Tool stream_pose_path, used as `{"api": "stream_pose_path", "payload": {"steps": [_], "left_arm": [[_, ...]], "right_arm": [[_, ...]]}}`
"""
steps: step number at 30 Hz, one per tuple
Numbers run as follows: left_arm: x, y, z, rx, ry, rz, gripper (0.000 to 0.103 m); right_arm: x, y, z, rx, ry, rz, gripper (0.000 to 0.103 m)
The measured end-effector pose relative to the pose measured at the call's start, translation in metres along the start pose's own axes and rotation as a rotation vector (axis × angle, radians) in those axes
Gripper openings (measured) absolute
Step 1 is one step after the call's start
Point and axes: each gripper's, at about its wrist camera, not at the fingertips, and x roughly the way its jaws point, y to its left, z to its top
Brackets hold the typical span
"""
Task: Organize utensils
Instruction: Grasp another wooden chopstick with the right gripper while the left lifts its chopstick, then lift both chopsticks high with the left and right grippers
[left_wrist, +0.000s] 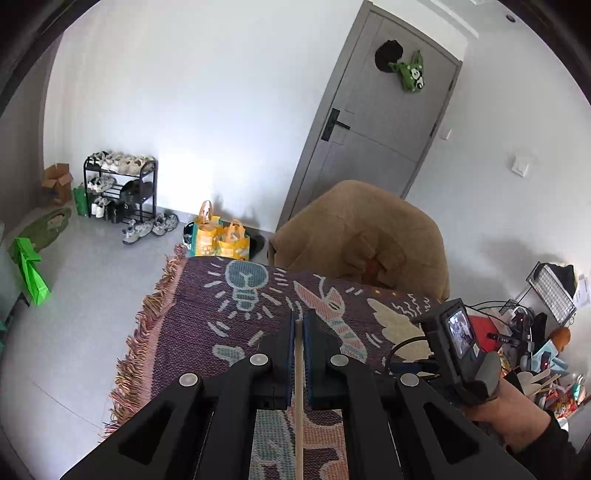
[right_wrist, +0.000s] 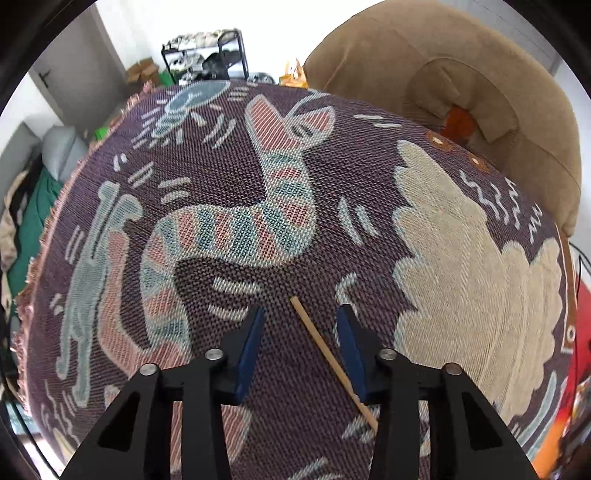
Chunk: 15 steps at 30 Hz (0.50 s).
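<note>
Chopstick (right_wrist: 332, 360) lies between the wide right gripper (right_wrist: 301, 347) (left gripper (left_wrist: 298, 354) clamps another (left_wrist: 298, 398)).

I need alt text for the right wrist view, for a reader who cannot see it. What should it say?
The right gripper hangs open over a thin wooden chopstick that lies diagonally on a woven patterned blanket, between the blue-padded fingers but not gripped. A brown beanbag chair stands behind, and a shoe rack farther back.

A patterned woven blanket (right_wrist: 280, 221) covers the surface — one wooden chopstick (right_wrist: 325, 350) lies directly on it.
</note>
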Motion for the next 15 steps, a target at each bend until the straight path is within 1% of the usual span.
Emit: {"api": "stream_pose_path", "payload": {"steps": [4, 7, 10, 11, 13, 15], "left_arm": [[0.000, 0.010, 0.000, -0.009, 0.002, 0.003, 0.004], [-0.001, 0.015, 0.000, -0.014, 0.001, 0.004, 0.004], [0.001, 0.016, 0.000, -0.016, 0.005, 0.003, 0.004], [0.001, 0.015, 0.000, -0.015, 0.007, 0.002, 0.004], [-0.001, 0.012, 0.001, -0.014, 0.005, 0.000, 0.004], [-0.003, 0.009, 0.003, -0.015, 0.000, -0.007, 0.004]], "right_arm": [[0.008, 0.002, 0.006, -0.026, 0.034, -0.029, 0.033], [0.009, -0.002, 0.008, -0.012, 0.035, -0.007, 0.031], [0.009, 0.001, 0.009, -0.037, 0.037, 0.002, 0.017], [0.009, 0.003, 0.008, -0.045, 0.043, -0.002, 0.010], [0.005, 0.005, 0.006, -0.061, 0.048, -0.014, 0.007], [-0.005, 0.005, 0.002, -0.062, 0.020, -0.017, 0.006]]}}
